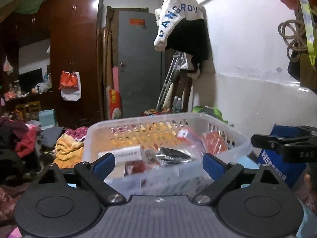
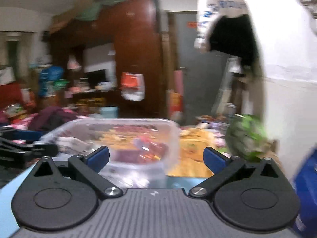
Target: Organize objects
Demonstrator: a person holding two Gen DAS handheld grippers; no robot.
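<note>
Packets point(image 1: 174, 154) of mixed goods are sitting inside a clear plastic basket point(image 1: 233, 130), just ahead of both tools I am steering. My left hand-held gripper point(image 1: 158, 161) is standing released, nothing between its blue pads point(image 1: 104, 161). My right hand-held gripper point(image 2: 156, 156) is likewise spread wide and empty, facing the basket point(image 2: 170, 125) in a blurred view. Beyond, a brown wardrobe point(image 1: 77, 59) and grey door point(image 1: 138, 65) are showing.

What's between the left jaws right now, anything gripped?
Nothing gripped. In the left wrist view the left gripper is wide open, and only the near wall of the basket shows in the gap, beyond the pads.
</note>
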